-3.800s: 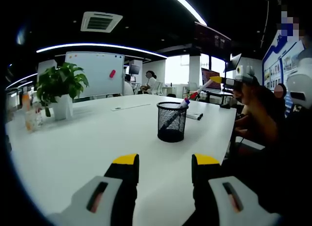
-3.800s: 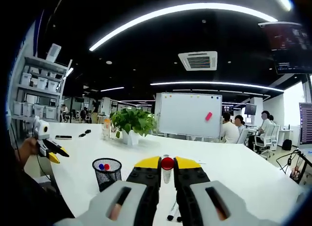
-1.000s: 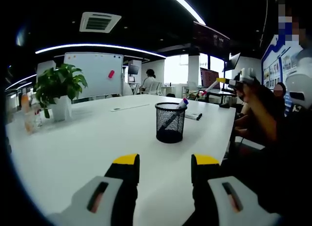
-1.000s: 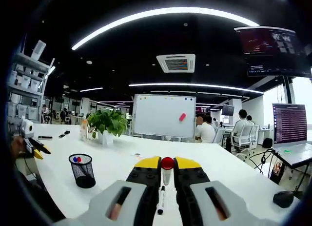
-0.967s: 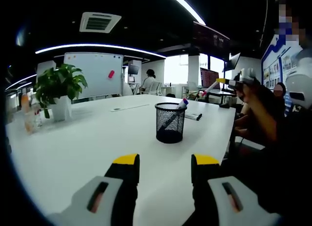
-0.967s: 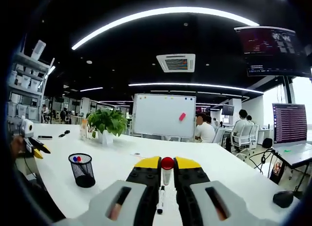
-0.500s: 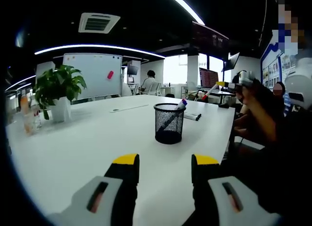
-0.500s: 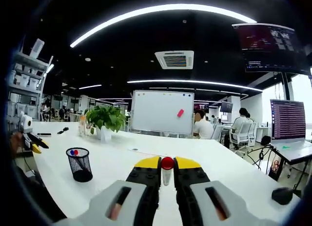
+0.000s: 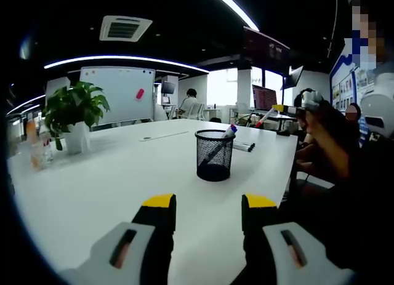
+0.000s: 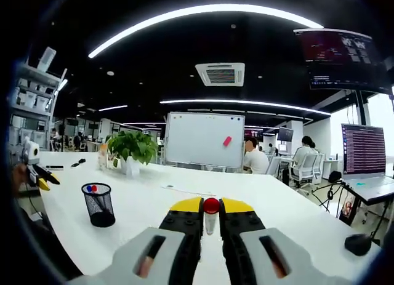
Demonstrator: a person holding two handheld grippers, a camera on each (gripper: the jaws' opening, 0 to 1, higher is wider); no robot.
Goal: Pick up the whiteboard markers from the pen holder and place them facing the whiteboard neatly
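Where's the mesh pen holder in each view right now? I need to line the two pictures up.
Left gripper view: pen holder stands right of centre on the white table, past the open jaws.
Right gripper view: pen holder is low on the left, left of the right gripper shut on a red-capped marker.
Shared landmark: the whiteboard with the pink spot.

Potted plant (image 9: 75, 111) on table (image 9: 111, 174) (bottle (image 9: 34, 143) beside).
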